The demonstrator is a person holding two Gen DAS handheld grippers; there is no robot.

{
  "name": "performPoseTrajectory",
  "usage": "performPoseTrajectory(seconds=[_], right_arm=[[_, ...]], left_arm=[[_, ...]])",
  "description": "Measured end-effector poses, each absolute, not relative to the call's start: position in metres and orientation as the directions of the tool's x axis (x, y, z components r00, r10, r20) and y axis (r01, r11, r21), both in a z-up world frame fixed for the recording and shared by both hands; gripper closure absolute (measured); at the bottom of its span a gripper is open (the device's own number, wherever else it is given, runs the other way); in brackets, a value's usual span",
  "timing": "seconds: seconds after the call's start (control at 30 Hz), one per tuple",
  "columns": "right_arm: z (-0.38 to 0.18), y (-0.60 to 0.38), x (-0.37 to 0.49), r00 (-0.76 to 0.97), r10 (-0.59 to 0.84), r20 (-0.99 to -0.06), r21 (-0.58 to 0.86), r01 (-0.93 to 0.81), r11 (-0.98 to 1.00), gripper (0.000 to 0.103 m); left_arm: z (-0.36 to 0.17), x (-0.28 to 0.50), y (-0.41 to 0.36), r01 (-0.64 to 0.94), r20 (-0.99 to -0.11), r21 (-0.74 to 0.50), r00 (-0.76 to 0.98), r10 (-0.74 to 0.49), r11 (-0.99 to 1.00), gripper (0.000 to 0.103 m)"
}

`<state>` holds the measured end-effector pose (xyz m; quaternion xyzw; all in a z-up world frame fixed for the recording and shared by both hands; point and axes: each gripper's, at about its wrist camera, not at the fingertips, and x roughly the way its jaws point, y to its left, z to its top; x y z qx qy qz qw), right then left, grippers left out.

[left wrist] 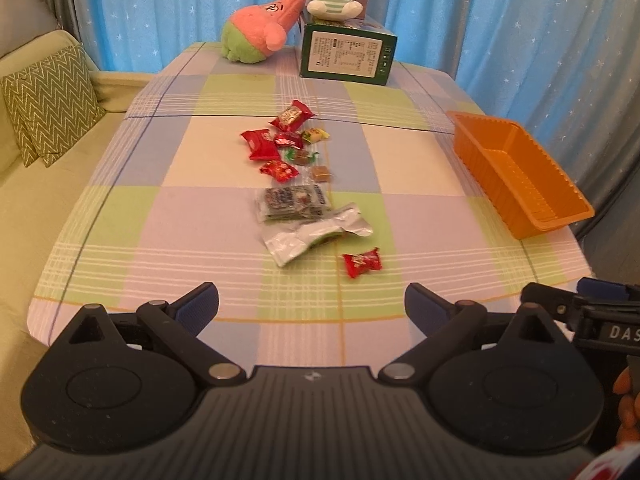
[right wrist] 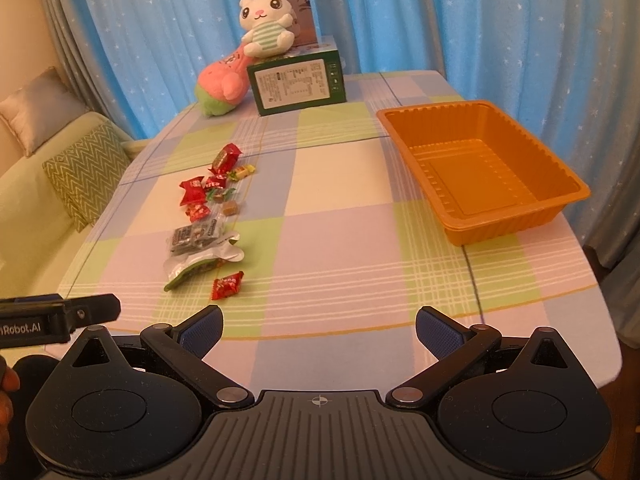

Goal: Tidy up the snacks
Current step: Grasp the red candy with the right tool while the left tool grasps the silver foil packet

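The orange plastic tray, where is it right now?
The orange plastic tray sits on the right side of the checked tablecloth near its right edge, well right of the snack wrappers and nearer than the green cardboard box.

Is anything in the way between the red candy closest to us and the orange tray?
Nothing visible is. Only bare checked tablecloth lies between the nearest red candy and the orange tray. The other snacks sit behind the candy, away from that path.

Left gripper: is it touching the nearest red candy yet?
Apart. The left wrist view shows the left gripper open, with bare tablecloth between its fingertips and the nearest red candy. The right wrist view agrees.
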<state>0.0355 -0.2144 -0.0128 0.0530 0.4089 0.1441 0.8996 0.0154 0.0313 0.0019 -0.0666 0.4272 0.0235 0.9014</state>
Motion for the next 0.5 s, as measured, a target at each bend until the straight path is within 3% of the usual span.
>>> performPoseTrajectory(seconds=[0.23, 0.33, 0.5], right_arm=[[-0.033, -0.187, 0.051, 0.615, 0.354, -0.705, 0.219, -0.286, 0.933, 0.001], [-0.046, -0.170, 0.060, 0.599, 0.381, -0.705, 0.223, -0.322, 0.920, 0.016], [-0.069, -0.137, 0.076, 0.576, 0.400, -0.713, 0.206, -0.374, 0.904, 0.020]], left_arm=[[-0.017, 0.043, 0.066, -0.033, -0.801, -0.074, 0.598, -0.039, 0.997, 0.005], [-0.021, 0.058, 0.075, 0.021, -0.811, -0.062, 0.581, -0.062, 0.998, 0.007], [-0.025, 0.079, 0.083, 0.109, -0.813, -0.046, 0.574, -0.100, 0.993, 0.010]])
